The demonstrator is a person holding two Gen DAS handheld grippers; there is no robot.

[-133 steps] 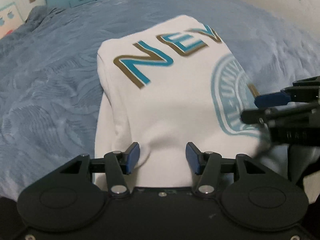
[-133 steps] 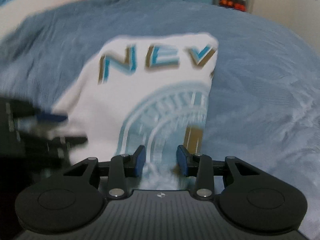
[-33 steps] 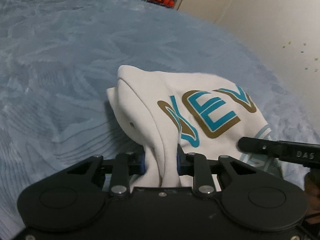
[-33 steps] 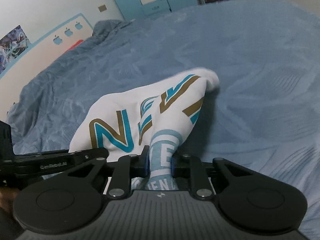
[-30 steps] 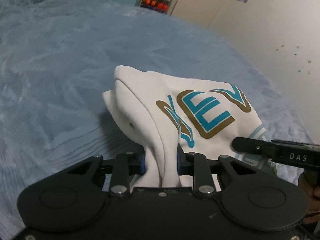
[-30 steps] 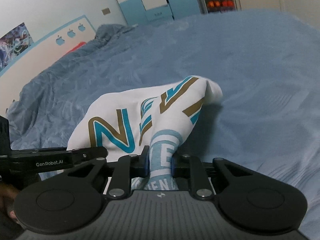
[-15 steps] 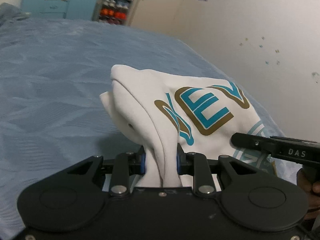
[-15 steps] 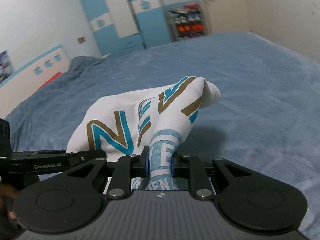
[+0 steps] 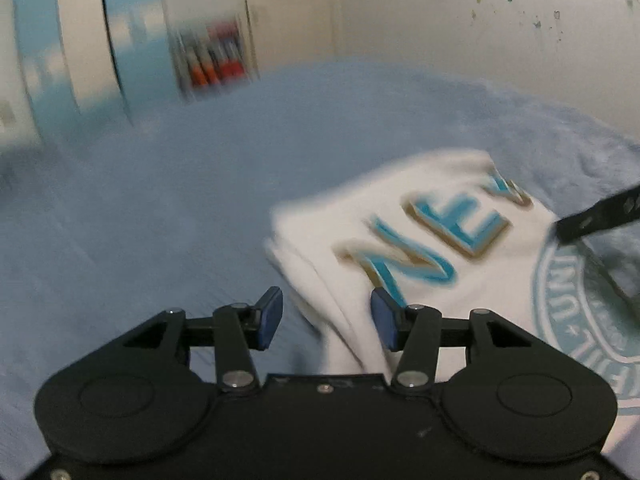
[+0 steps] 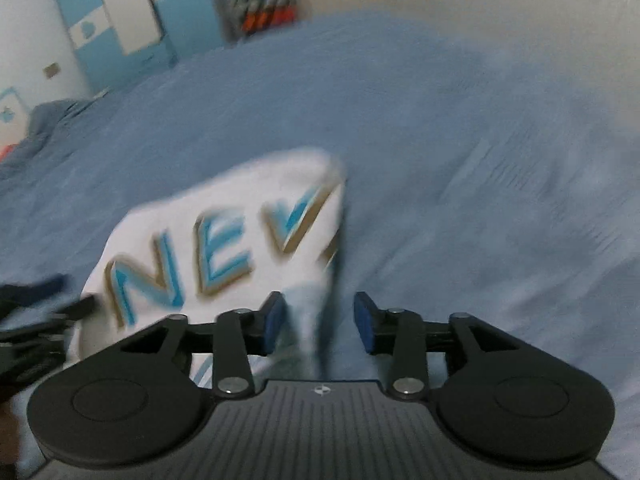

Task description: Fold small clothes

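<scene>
I had both grippers spread wide, neither one clamping anything: the left gripper (image 9: 326, 318) stood released over the near left corner of the white T-shirt (image 9: 440, 248), and the right gripper (image 10: 320, 322) stood released over the shirt's near right edge. The shirt lay folded on the blue bed (image 9: 180, 208), lettering up, stretching away from the left gripper toward the wall, with its layered left edge running between that gripper's blue pads (image 9: 270, 316). From the right wrist camera a fold of the shirt's right edge sat between the pads there, nearer the left one than the right; both views were smeared, so I could not tell whether cloth brushed either pad. I judged this to be the let-go after a fold. To do it well I wanted the pads fully clear of the cloth before backing off, and to pull each gripper straight away from the shirt, not sideways, so no layer got dragged and the stacked edges stayed square.
</scene>
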